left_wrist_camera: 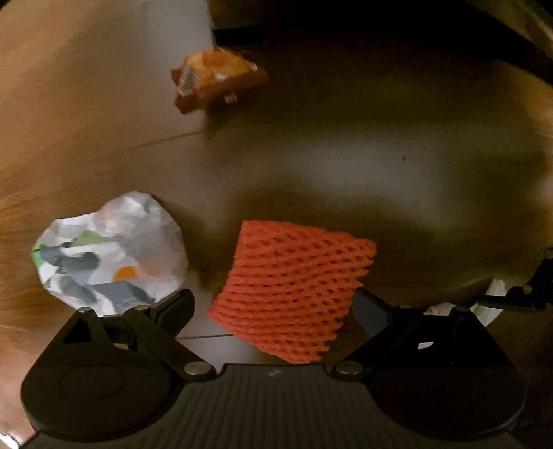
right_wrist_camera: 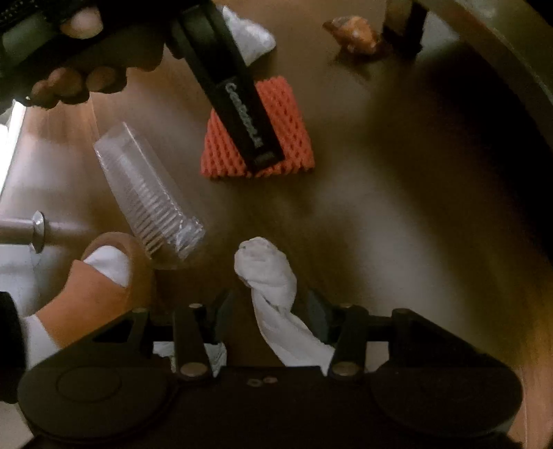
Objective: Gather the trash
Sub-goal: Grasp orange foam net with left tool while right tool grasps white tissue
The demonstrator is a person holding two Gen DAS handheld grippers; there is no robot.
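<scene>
While both grippers' fingers gape, red foam net (left_wrist_camera: 293,290) lies between the left gripper (left_wrist_camera: 273,307) fingers.

Home: wooden floor (left_wrist_camera: 345,138), slippered foot (right_wrist_camera: 100,279).

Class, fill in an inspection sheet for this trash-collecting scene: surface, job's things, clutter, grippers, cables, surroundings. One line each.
Surface: brown floor, glossy, seams visible.
Job's things: red foam net between the open left gripper fingers; crumpled paper ball beside it; orange snack bag farther off; white tissue between the open right gripper fingers; clear plastic cup on its side.
Clutter: nothing seen beyond the trash.
Grippers: both open, neither clamped.
Cables: nothing seen.
Surroundings: person's slippered foot; dark furniture leg.
</scene>
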